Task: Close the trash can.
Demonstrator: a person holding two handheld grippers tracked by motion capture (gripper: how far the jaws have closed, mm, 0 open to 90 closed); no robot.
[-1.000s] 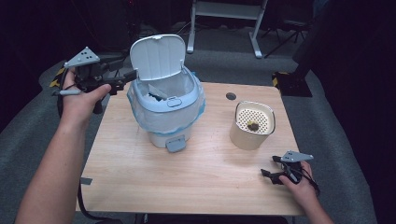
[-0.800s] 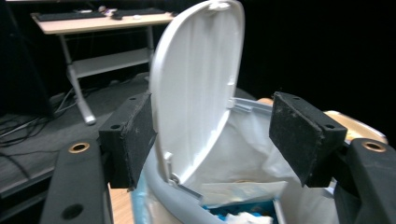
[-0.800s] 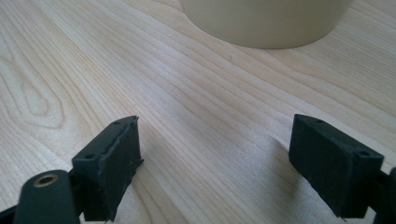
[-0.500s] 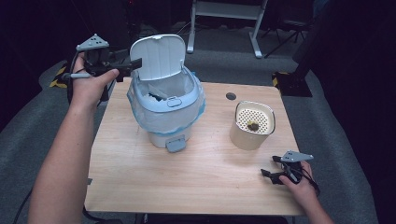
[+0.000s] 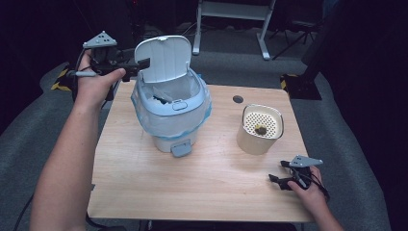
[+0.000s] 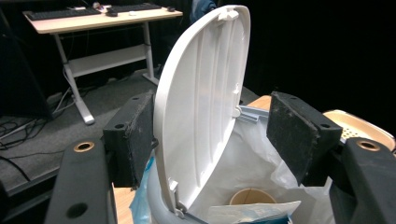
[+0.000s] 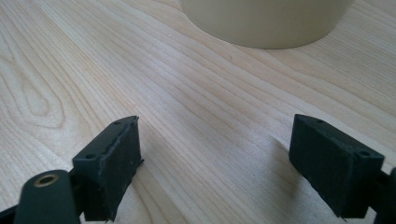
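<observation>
Lid stands between your left claw's spread jaws; a careless push could tip the bin. Right claw idles agape.

You are working in what looks like a lab or office room set up for recording. Your light wooden table stands on grey carpet, with black drapes closing off the dark surroundings. Behind it you can see a height-adjustable desk on a white metal frame, carrying keyboards, with cables lying loose on the floor beneath. Yellow-and-black hazard tape marks the carpet near your left arm.
</observation>
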